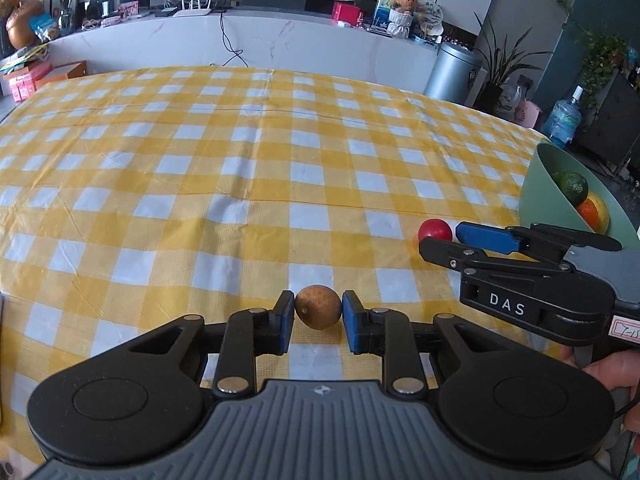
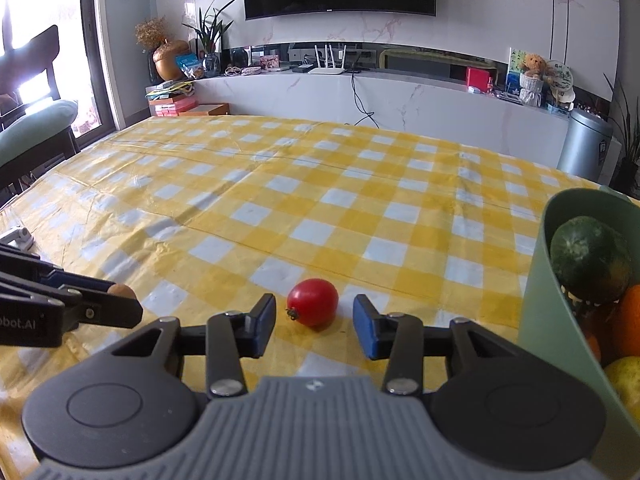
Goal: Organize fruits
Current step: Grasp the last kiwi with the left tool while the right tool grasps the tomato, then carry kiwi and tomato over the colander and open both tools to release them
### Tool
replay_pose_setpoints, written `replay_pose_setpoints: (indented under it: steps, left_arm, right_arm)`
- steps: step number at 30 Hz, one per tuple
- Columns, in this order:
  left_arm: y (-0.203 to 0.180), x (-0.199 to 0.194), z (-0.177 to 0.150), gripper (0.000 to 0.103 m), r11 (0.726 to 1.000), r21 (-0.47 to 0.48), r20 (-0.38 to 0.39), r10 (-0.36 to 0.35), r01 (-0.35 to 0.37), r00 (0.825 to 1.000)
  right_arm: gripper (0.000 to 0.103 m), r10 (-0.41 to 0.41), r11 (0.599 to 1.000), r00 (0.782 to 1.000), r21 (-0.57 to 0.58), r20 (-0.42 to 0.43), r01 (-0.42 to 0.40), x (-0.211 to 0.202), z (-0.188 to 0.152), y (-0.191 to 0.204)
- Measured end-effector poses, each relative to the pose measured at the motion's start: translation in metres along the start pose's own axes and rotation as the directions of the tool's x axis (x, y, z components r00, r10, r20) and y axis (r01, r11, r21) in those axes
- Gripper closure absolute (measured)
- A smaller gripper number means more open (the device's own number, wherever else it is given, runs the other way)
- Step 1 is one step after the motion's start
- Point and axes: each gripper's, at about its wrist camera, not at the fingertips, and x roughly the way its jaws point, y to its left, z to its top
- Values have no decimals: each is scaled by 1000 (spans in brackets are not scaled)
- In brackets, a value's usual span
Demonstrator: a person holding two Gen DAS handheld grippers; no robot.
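My left gripper is shut on a small brown round fruit, both blue pads touching its sides, just above the checked tablecloth. The fruit also shows in the right wrist view between the left gripper's fingers. My right gripper is open, its pads on either side of a small red tomato that lies on the cloth, not touching it. In the left wrist view the right gripper sits beside the tomato. A green bowl at the right holds a dark green fruit, an orange and a yellow fruit.
The yellow and white checked tablecloth covers the table. A small white object lies at its left edge. Beyond the far edge are a marble counter, a metal bin and potted plants.
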Motion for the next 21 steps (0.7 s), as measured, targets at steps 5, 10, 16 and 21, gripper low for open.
replay_pose_setpoints:
  steps: [5,10,16,21]
  left_arm:
    - [1,1,-1,75,1000,8,-5,-3,3,1000]
    - [0,0,-1,75,1000,9,-7,0,0,1000]
    - [-8,-10,3,75,1000,17,7,10,-11,1000]
    - [-23,-23,7,75,999,41,29,19,-20,999]
  right_arm:
    - [72,3,1000,1000,18,-13,-3,7,0,-2]
    - [77,6,1000,1000,16,-14,-6,5,-1,-1]
    - [77,13,1000,1000,12,7,-13,-5,2,1]
    - [77,16,1000,999,-5,43,-16,-23,6,3]
